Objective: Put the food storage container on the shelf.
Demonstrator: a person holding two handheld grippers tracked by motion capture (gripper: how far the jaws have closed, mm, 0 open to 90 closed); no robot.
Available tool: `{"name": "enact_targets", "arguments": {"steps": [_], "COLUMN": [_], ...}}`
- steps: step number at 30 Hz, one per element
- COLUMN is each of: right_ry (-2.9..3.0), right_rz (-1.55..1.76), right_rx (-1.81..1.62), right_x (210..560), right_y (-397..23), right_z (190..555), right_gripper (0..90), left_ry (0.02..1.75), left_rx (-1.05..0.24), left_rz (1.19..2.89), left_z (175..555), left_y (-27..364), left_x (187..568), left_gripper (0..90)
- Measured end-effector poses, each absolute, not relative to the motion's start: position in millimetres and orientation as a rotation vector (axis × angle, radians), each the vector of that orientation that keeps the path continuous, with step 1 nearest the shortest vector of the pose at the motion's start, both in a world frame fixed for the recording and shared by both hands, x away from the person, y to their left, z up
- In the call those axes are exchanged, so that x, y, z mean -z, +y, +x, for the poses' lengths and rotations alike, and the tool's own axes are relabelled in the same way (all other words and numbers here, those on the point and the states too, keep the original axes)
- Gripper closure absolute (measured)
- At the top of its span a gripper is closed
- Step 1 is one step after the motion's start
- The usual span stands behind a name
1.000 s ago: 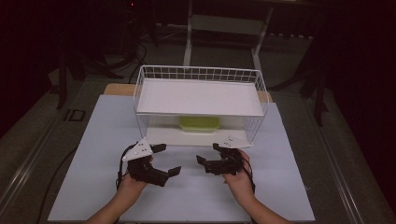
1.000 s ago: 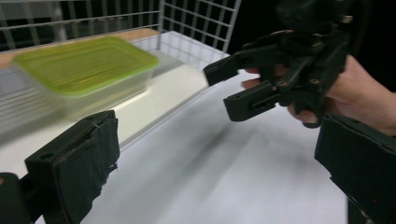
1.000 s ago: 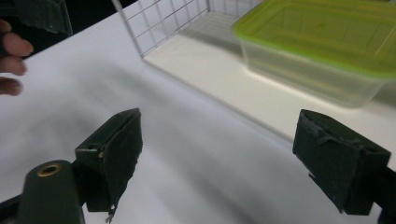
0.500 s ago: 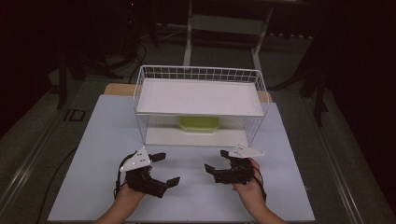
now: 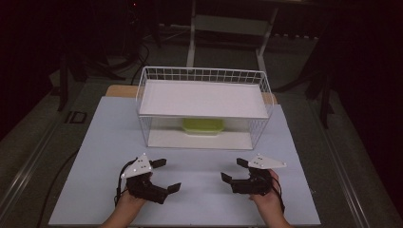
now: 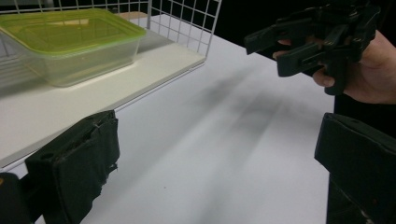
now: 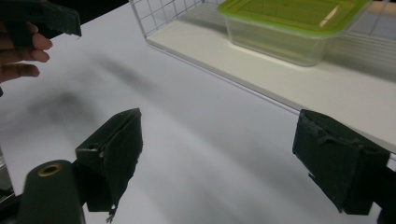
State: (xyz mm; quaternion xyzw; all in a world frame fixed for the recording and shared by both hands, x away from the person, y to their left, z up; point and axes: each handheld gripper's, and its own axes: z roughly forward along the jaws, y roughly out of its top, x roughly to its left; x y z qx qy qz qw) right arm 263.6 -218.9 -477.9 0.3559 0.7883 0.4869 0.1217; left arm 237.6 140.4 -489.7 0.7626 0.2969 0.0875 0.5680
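Leftmost, near the front edge of the white surface (image 5: 95,156), the left gripper (image 5: 166,175) is held low in the person's left hand (image 5: 130,202), its fingers (image 6: 79,168) spread wide and holding nothing. Its grey plate faces up and its fingers point inward, toward the other gripper, which suggests a resting pose rather than a reach.

Centre, toward the back edge of the surface, stands a white wire rack (image 5: 204,76) with two levels. A plain white board (image 5: 204,97) covers the upper level. On the lower shelf (image 5: 166,138), set back under the board and roughly midway along it, sits a clear container (image 5: 203,126) with a green lid (image 6: 65,25); the lid is on and sits level. The rack's front is open, so the container can be reached only by a low, horizontal approach, which probably explains why both grippers are carried close to the surface.

Right, also near the front edge, the right gripper (image 5: 234,170) is held in the right hand (image 5: 266,194), its fingers (image 7: 112,154) likewise wide apart and empty, pointing inward toward the left gripper. Both grippers lie well apart from the rack, with bare surface between them and the shelf's front lip. Judged from this layout, the container is untouched and the reach toward it is not yet begun.
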Motion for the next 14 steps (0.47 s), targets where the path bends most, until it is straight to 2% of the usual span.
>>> {"name": "enact_targets", "arguments": {"steps": [14], "right_ry": [2.272], "right_rz": [1.043], "right_rx": [-1.420], "right_x": [485.8], "right_y": [-231.3], "right_z": [265.2], "right_gripper": [16.1], "left_ry": [0.679], "left_rx": [-0.214], "left_rz": [1.813], "left_z": [236.1], "left_y": [135.3], "left_x": [495.4], "left_gripper": [0.7]}}
